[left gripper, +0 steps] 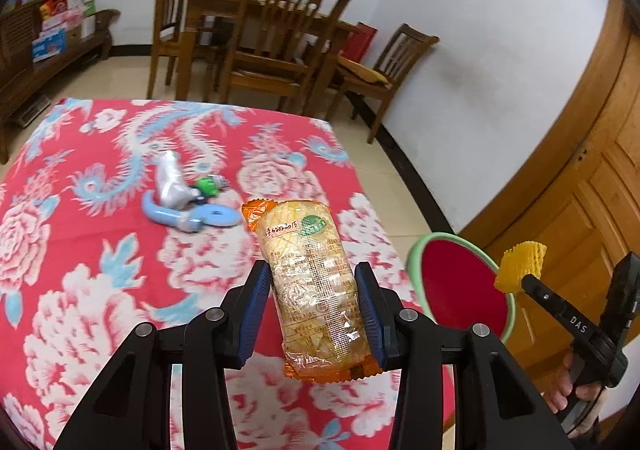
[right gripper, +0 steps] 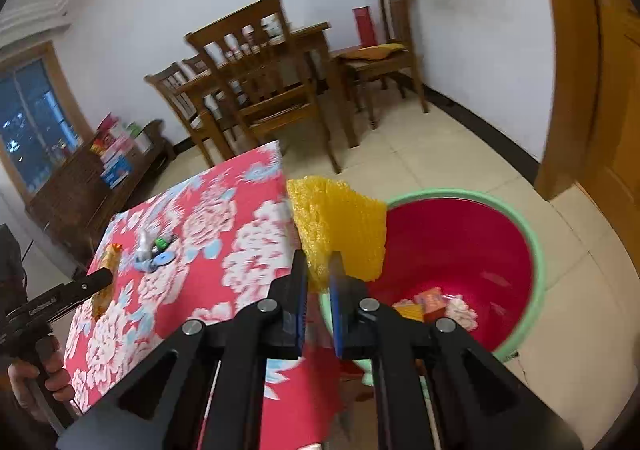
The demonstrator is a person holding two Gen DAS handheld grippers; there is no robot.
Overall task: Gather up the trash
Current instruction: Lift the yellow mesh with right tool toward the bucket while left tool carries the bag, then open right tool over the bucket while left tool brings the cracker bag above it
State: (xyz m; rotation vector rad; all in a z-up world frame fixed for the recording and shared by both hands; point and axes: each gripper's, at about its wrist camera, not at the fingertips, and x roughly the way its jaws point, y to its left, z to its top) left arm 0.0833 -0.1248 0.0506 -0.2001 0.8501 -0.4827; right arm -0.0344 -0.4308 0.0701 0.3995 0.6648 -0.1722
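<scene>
1. The left claw [left gripper: 314,308] holds a clear-and-orange snack wrapper [left gripper: 310,286] above the floral desk [left gripper: 92,250].
2. The right claw [right gripper: 320,282] pinches a yellow foam net [right gripper: 340,226] narrowly, at the near rim of the red bin [right gripper: 460,242] on the floor.
3. Released here, the light net could catch the green rim and drop outside.
4. The slick wrapper may slip from its pads mid-carry.
</scene>
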